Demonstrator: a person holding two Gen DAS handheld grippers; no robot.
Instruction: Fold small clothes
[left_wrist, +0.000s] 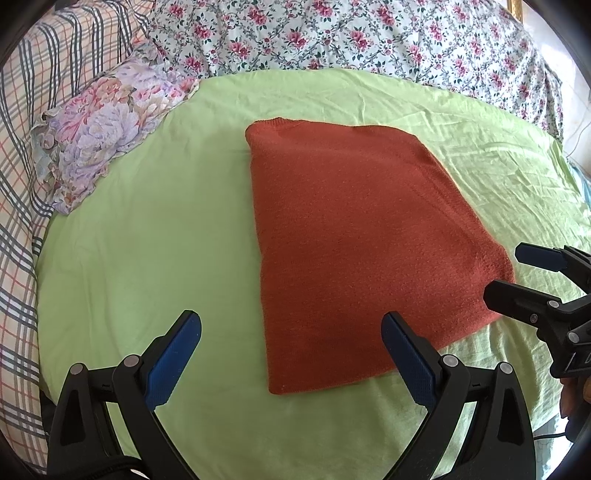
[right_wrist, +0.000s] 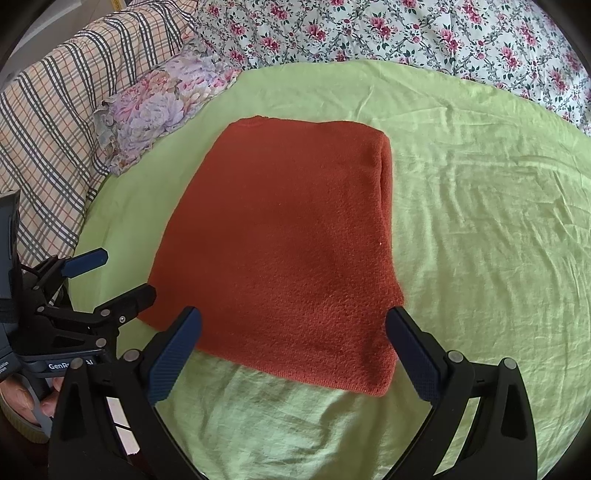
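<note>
Left wrist view showing a folded rust-red knit garment (left_wrist: 354, 236) lying flat on a green sheet (left_wrist: 147, 240), left gripper (left_wrist: 291, 354) hovering at its near edge with fingers spread apart, right gripper (right_wrist: 293, 350) likewise gaping wide, holding nothing, floral pillow (left_wrist: 103, 125) sitting beyond.

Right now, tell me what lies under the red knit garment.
The red knit garment lies folded on the green sheet, which shows all around it. Anything between its folded layers is hidden.
</note>
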